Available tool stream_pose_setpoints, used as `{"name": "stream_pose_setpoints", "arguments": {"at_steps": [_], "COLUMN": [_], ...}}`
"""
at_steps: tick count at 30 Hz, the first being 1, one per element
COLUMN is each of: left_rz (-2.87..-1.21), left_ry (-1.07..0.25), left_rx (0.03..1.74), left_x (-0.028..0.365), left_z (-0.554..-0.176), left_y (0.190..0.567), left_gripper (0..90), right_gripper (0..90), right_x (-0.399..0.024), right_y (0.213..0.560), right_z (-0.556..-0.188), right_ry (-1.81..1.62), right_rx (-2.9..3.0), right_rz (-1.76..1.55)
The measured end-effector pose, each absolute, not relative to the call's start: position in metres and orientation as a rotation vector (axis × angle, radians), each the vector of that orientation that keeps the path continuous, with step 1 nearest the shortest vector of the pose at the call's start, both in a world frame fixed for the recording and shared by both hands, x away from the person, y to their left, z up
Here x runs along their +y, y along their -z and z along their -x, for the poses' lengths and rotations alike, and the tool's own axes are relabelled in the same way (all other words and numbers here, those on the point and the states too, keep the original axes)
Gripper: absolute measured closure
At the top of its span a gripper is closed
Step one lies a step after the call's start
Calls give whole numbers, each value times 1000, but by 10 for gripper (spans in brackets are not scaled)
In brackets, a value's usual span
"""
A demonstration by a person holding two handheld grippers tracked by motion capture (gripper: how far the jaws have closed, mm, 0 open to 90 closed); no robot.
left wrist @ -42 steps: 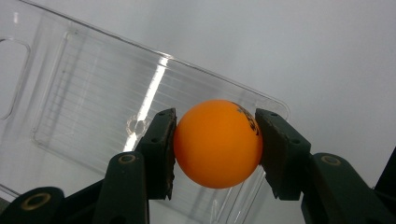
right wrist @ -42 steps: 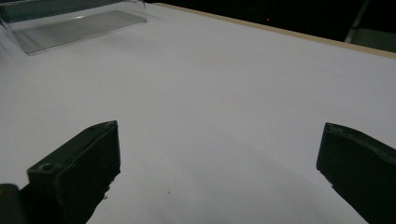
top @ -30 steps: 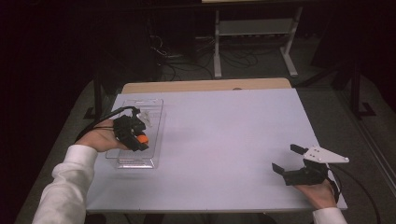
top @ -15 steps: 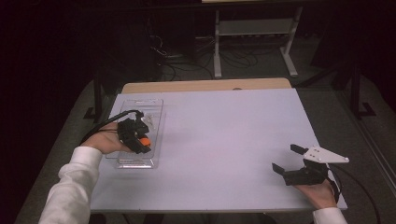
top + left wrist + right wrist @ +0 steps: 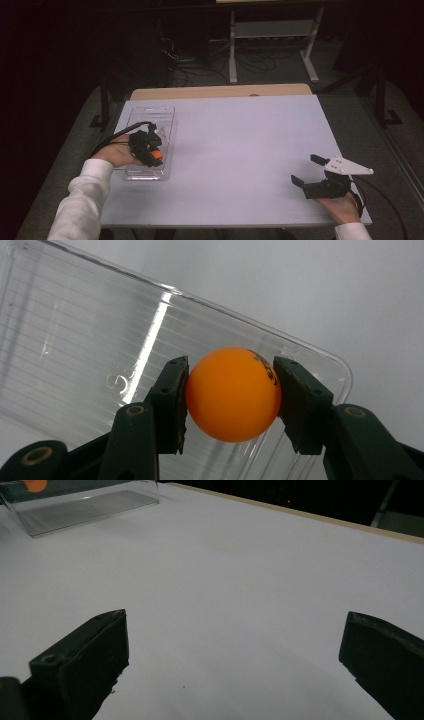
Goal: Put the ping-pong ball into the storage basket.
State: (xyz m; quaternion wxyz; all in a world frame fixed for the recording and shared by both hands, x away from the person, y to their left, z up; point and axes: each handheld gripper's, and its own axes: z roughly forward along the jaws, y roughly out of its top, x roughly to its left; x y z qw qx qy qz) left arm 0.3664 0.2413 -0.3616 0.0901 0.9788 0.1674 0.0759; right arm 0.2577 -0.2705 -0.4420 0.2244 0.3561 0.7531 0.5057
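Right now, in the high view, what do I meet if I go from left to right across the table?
Left claw shut on the orange ball over the clear tray → bare white table → right claw, open.

One orange ball (image 5: 233,393) that I can see; one clear plastic tray (image 5: 150,116); one white desk (image 5: 240,145); two tongs, the left tongs (image 5: 150,150) and the right tongs (image 5: 307,171); two hands, a left hand (image 5: 116,154) and a right hand (image 5: 340,207).
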Motion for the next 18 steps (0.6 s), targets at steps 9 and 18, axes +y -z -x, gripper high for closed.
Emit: {"name": "stream_pose_setpoints", "arguments": {"at_steps": [9, 18], "left_rz": [-2924, -2943], "left_ry": [-213, -183], "left_rx": [504, 494], "left_x": [242, 238], "left_z": [-372, -377], "left_y": [367, 375], "left_gripper": [505, 504], "right_gripper": [0, 0], "right_x": [-271, -272], "right_y": [442, 442], "right_z": [-258, -258], "right_ry": [-1395, -1395], "right_rx": [2079, 2076], "right_rz": [-984, -985]}}
